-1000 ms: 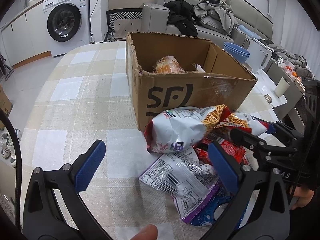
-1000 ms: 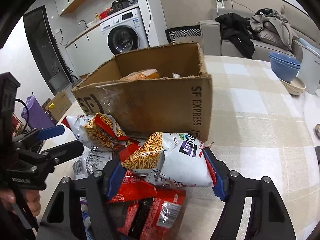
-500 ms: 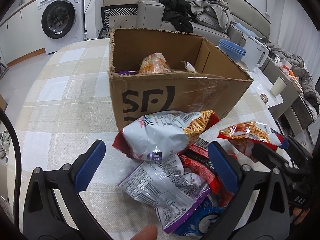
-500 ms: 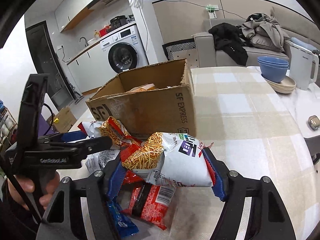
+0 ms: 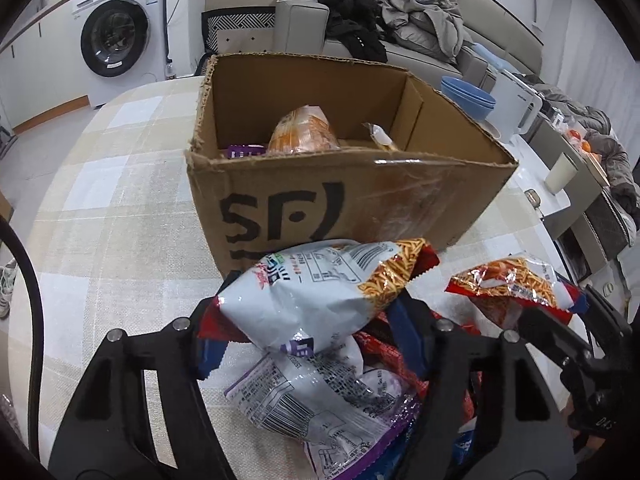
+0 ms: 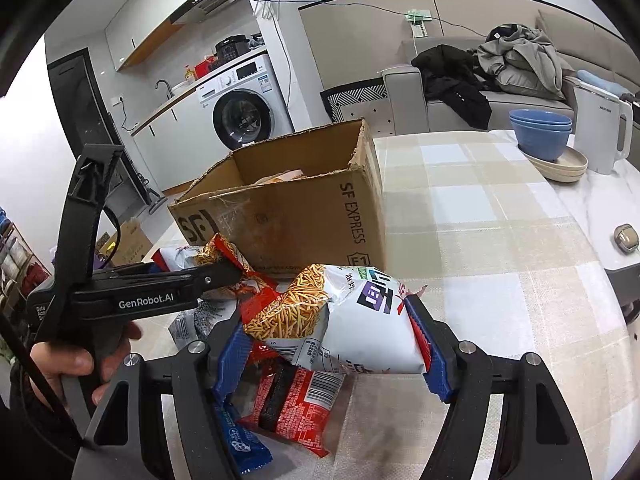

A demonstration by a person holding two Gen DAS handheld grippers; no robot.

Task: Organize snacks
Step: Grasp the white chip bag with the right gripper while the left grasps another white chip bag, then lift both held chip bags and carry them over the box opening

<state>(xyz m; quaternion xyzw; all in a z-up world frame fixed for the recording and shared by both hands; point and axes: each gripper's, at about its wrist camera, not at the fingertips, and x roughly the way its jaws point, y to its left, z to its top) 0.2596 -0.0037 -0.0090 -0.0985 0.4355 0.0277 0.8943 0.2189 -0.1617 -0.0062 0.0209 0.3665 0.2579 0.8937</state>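
An open cardboard box (image 5: 344, 196) marked SF stands on the checked table, with an orange snack pack (image 5: 302, 132) and other packets inside; it also shows in the right wrist view (image 6: 296, 220). My left gripper (image 5: 308, 340) is shut on a white and red chip bag (image 5: 316, 292) just in front of the box. My right gripper (image 6: 332, 344) is shut on a similar white chip bag (image 6: 352, 320) and holds it above the table. A white and purple packet (image 5: 320, 392), a red packet (image 6: 300, 404) and a blue packet (image 6: 240, 444) lie below.
Blue bowls (image 6: 540, 132) on plates and a white kettle (image 6: 600, 128) stand at the table's far right. A cup (image 5: 560, 172) stands on a side surface. A washing machine (image 5: 120, 36) and a sofa with clothes (image 5: 400, 36) are behind the table.
My left gripper has closed from wide open onto the white and red chip bag and moved toward the box. My right gripper has lifted its chip bag higher off the pile.
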